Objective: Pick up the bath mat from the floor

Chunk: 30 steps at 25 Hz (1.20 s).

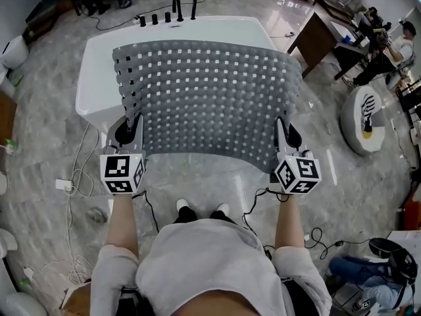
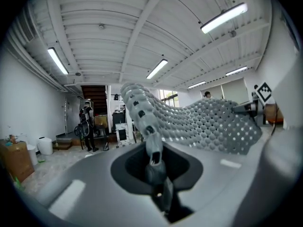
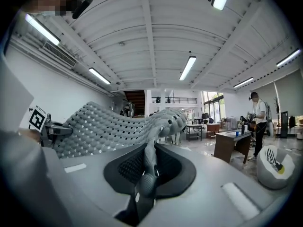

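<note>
The mat (image 1: 204, 94) is completely off the floor (image 1: 52, 143). It's held up and stretched out between both hands, and from the head view it covers the near part of a white tub (image 1: 92, 71). It's the grey rubbery kind with rows of square holes, and it curves a bit across its width.

The left hand-held gripper (image 1: 131, 129) is clamped on the mat's near left corner. In its own view the edge is pinched tight between the jaws, and the rest of the mat (image 2: 203, 122) runs off to the right. Same deal on the other side: the right hand-held gripper (image 1: 284, 133) has its jaws squeezed on the near right corner, with the mat (image 3: 109, 122) spreading away to the left.

Black taps (image 1: 168, 15) sit at the far end of the tub. The person's feet (image 1: 200, 209) are planted just short of the tub, under the mat's near edge. There's a white round thing (image 1: 362, 120) on the floor off to the right, maybe a beanbag seat, hard to tell.
</note>
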Motion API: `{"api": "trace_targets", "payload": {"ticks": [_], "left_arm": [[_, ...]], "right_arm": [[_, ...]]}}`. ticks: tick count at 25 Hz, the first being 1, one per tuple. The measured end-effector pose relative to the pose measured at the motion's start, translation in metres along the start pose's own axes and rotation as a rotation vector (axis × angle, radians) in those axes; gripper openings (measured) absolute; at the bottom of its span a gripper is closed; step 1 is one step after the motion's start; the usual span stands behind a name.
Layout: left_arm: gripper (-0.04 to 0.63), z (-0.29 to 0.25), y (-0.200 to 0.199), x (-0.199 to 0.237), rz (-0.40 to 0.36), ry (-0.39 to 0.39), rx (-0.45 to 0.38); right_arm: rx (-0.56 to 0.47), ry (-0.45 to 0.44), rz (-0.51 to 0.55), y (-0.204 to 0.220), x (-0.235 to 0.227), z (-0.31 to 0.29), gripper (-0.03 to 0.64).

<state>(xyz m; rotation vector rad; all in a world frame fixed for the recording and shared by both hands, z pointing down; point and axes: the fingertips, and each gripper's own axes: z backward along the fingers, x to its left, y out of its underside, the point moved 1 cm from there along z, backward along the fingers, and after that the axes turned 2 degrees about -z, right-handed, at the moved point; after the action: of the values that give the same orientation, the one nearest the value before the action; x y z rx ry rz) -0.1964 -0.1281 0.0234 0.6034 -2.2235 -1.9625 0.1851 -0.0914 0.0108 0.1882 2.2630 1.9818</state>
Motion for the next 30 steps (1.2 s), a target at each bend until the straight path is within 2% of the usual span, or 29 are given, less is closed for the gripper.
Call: {"api": "trace_targets", "payload": {"ticks": [16, 30], "left_arm": [[0.041, 0.022, -0.032, -0.022, -0.014, -0.088, -0.082], [0.041, 0.030, -0.033, -0.026, -0.022, -0.103, -0.105]], "right_arm": [[-0.086, -0.050, 0.014, -0.028, -0.015, 0.011, 0.040], [-0.111, -0.062, 0.022, -0.025, -0.011, 0.012, 0.049]]}}
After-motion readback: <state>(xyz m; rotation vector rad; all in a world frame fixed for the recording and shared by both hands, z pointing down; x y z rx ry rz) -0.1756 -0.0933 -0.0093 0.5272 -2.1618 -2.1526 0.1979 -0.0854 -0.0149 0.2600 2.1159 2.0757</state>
